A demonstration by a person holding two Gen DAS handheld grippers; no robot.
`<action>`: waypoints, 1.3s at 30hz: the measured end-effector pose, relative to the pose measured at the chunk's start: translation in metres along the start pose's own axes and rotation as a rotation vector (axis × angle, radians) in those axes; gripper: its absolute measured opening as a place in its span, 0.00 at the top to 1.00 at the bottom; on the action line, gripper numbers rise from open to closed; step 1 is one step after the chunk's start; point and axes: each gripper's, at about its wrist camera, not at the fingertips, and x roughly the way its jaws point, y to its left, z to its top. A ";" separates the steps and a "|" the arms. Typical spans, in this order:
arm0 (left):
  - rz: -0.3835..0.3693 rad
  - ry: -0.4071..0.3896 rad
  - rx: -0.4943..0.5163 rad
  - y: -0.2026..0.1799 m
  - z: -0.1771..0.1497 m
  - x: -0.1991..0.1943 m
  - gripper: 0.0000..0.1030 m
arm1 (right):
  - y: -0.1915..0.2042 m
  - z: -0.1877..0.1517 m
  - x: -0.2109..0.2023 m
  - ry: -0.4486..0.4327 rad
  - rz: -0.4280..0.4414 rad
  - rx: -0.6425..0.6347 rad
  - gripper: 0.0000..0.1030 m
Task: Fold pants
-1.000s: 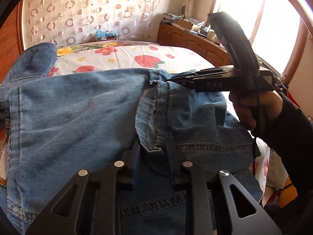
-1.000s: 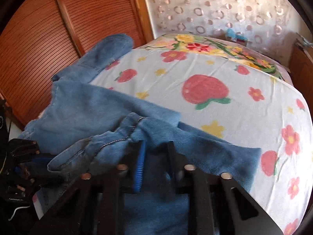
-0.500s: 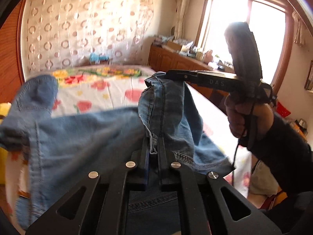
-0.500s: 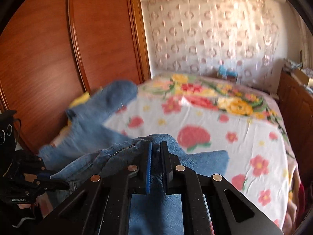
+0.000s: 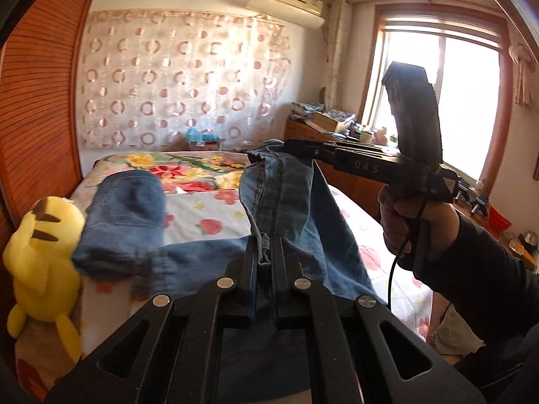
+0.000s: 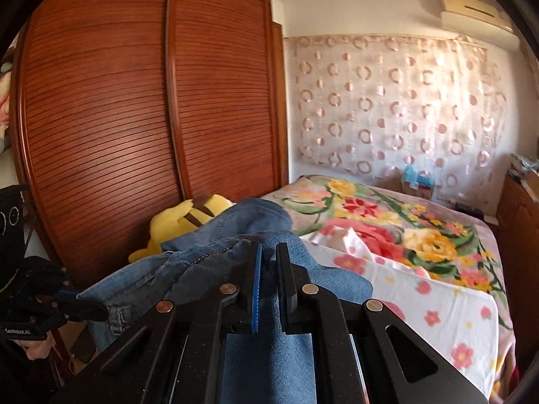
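Above the bed [image 5: 215, 215] | left gripper [image 5: 263, 249] fingers clamp jeans [image 5: 289, 202] | right gripper [image 6: 267, 252] fingers clamp jeans

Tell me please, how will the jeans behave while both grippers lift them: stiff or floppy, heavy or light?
Probably floppy: the jeans sag in folds between the left gripper and the right gripper, both shut on the cloth. Likely rather heavy, since the denim looks thick. The far part trails on the bed, so it may drag toward the yellow plush toy.
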 end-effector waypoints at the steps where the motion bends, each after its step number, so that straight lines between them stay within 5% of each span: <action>1: 0.003 0.001 -0.008 0.002 -0.004 -0.004 0.93 | -0.003 0.001 0.007 0.007 0.007 -0.008 0.92; 5: 0.025 0.018 -0.027 0.012 -0.016 -0.002 0.93 | -0.004 0.008 0.034 0.048 0.041 -0.021 0.92; 11: 0.074 0.158 -0.070 0.037 -0.058 0.024 0.93 | 0.000 0.009 0.073 0.163 0.044 -0.052 0.92; 15: 0.100 0.221 -0.099 0.045 -0.081 0.031 0.93 | -0.013 0.012 0.058 0.179 0.033 -0.030 0.71; 21: 0.117 0.237 -0.103 0.043 -0.090 0.032 0.93 | -0.027 0.018 -0.022 0.129 -0.046 -0.025 0.70; 26: 0.131 0.232 -0.101 0.043 -0.087 0.030 0.74 | -0.038 0.016 -0.078 0.114 -0.137 -0.027 0.68; 28: 0.143 0.225 -0.102 0.045 -0.086 0.031 0.53 | -0.046 0.014 -0.094 0.117 -0.174 -0.029 0.65; 34: 0.170 0.205 -0.094 0.044 -0.075 0.033 0.49 | -0.054 -0.009 -0.103 0.156 -0.205 0.018 0.56; 39: 0.174 0.174 -0.068 0.041 -0.056 0.040 0.49 | -0.050 -0.028 -0.066 0.209 -0.201 0.058 0.49</action>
